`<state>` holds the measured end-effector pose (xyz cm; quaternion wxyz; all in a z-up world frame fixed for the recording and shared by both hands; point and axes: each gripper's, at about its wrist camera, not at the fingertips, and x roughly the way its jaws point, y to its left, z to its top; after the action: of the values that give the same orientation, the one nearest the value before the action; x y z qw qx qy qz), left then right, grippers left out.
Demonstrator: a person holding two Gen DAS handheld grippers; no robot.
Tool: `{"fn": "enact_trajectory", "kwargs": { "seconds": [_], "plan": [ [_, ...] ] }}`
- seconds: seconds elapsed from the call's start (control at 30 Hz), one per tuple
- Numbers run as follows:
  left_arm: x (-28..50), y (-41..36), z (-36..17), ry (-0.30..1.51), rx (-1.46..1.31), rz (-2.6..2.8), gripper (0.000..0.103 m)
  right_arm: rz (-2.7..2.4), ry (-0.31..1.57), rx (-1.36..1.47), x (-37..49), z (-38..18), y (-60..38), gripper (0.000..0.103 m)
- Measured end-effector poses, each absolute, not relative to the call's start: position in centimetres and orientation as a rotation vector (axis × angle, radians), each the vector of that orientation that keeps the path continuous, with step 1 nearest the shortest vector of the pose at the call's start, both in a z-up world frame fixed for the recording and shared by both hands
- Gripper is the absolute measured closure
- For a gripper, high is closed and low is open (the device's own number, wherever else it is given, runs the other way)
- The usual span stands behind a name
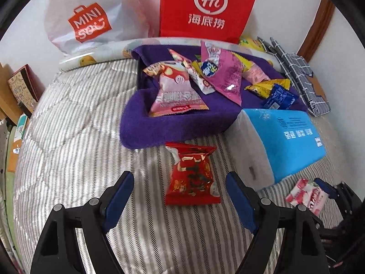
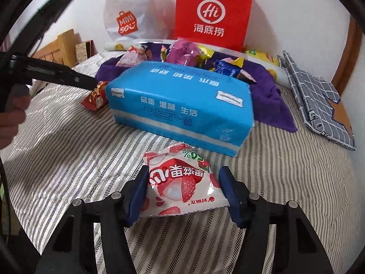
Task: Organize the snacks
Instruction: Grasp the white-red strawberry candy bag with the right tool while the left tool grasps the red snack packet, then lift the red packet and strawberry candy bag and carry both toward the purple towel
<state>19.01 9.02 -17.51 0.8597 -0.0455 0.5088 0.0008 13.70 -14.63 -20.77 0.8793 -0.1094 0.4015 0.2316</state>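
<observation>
We see a bed (image 1: 68,137) under a grey-and-white striped cover; against the wall at its head stand a red paper bag (image 1: 205,9) and a white plastic bag (image 1: 84,16); a purple towel (image 1: 173,125) lies spread across the bed with a heap of snack packets (image 1: 205,77) on it; just beside the towel's near corner sits a blue tissue pack (image 2: 180,105); a folded grey checked cloth (image 2: 319,105) lies off to the right. A red snack packet (image 1: 192,175) lies flat on the cover just below the towel; our left hand-held gripper (image 1: 180,201) hovers over it with jaws wide apart, touching nothing. A pink-and-white strawberry packet (image 2: 180,182) lies in front of the tissue pack, between the jaws of our right hand-held gripper (image 2: 182,191); the left pad touches its edge, while the right pad stands just clear, so nothing is clamped.
</observation>
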Motion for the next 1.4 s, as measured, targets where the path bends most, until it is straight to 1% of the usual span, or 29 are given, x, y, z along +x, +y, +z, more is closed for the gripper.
{"fn": "enact_trajectory", "kwargs": {
  "seconds": [0.2, 0.27, 0.37, 0.4, 0.43, 0.47, 0.5, 0.53, 0.6, 0.7, 0.8, 1.0, 1.1, 1.2, 1.4],
  "plan": [
    [19.9, 8.2, -18.6, 1.083, -0.077, 0.018, 0.023, 0.475, 0.852, -0.167, 13.0, -20.7, -16.1, 0.043],
    [20.2, 7.9, -18.9, 1.087, -0.067, 0.02, 0.025, 0.463, 0.853, -0.147, 12.7, -20.6, -16.8, 0.043],
    [20.4, 7.6, -19.4, 1.099, -0.072, 0.015, 0.03, 0.427, 0.852, -0.121, 12.4, -20.5, -18.0, 0.043],
    [20.5, 7.5, -19.5, 1.105, -0.076, 0.016, 0.034, 0.409, 0.853, -0.11, 12.4, -20.5, -18.6, 0.043],
    [20.6, 7.4, -19.7, 1.11, -0.077, 0.016, 0.041, 0.393, 0.854, -0.1, 12.4, -20.5, -19.0, 0.043],
    [20.6, 7.3, -19.8, 1.114, -0.072, 0.022, 0.044, 0.368, 0.854, -0.08, 12.6, -20.3, -19.8, 0.043],
    [20.5, 7.2, -19.7, 1.099, -0.056, 0.037, 0.052, 0.354, 0.853, -0.064, 12.7, -20.3, -20.2, 0.043],
    [20.5, 7.1, -19.7, 1.1, -0.051, 0.038, 0.058, 0.341, 0.851, -0.044, 12.9, -20.1, -20.7, 0.046],
    [20.4, 7.1, -19.6, 1.099, -0.033, 0.051, 0.063, 0.308, 0.845, 0.006, 13.5, -19.7, -21.7, 0.05],
    [20.2, 7.3, -19.5, 1.099, -0.041, 0.049, 0.068, 0.296, 0.839, 0.061, 14.4, -19.3, -22.5, 0.051],
    [19.6, 7.6, -19.3, 1.102, -0.065, 0.044, 0.068, 0.294, 0.85, 0.06, 15.4, -19.6, -22.2, 0.052],
    [17.7, 8.1, -18.9, 1.104, -0.089, 0.033, 0.068, 0.299, 0.89, 0.07, 15.9, -20.0, -22.2, 0.051],
    [17.0, 8.1, -18.7, 1.103, -0.105, 0.017, 0.068, 0.303, 0.876, 0.074, 15.1, -19.6, -22.6, 0.044],
    [16.6, 7.7, -18.7, 1.104, -0.104, 0.003, 0.068, 0.317, 0.858, 0.054, 14.2, -19.3, -22.6, 0.039],
    [15.8, 6.8, -18.5, 1.109, -0.105, -0.019, 0.068, 0.323, 0.901, 0.017, 13.6, -20.6, -22.0, 0.038]
  ]
}}
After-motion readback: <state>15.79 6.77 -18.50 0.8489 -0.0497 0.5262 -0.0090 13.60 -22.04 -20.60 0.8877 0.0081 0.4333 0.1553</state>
